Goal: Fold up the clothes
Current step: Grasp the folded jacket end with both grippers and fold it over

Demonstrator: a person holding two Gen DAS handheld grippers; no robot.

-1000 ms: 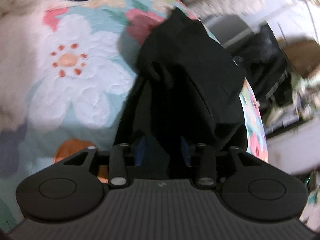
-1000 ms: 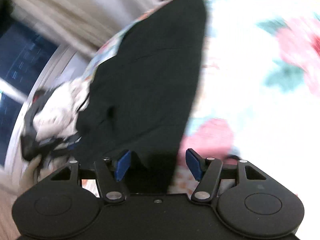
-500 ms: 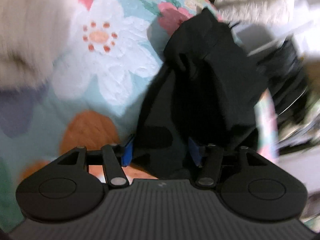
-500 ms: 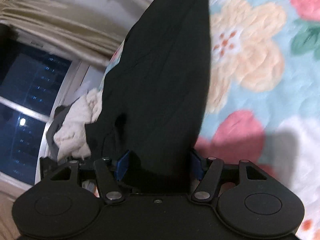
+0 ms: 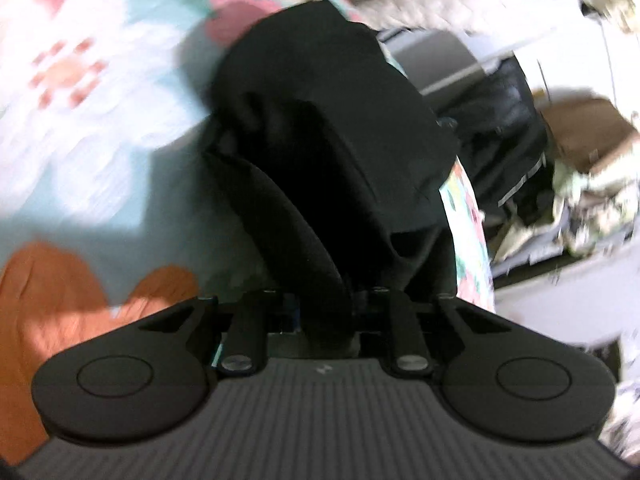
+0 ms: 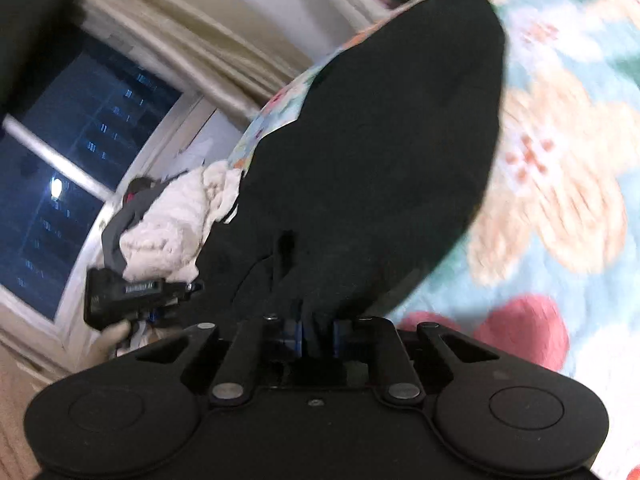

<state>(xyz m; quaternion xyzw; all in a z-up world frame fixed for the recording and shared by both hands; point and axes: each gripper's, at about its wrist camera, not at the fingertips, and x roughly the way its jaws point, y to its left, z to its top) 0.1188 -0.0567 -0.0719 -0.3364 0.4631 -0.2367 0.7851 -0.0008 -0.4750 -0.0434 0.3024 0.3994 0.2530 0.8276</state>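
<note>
Pinching the black garment (image 6: 372,152) in the right gripper (image 6: 316,334), left gripper (image 5: 326,312) clamped on it too, floral quilt (image 6: 568,184) beneath, brown box (image 5: 588,136) blurred, contents unclear.

Left claw (image 5: 326,312) apparently clamped, right claw (image 6: 316,332) pinched closed, both level

The bed is covered with a flowered quilt (image 6: 560,200), light blue with big white, peach, pink and orange flowers. A black garment (image 6: 380,160) lies on it, running toward 12 o'clock in the right wrist view.
</note>
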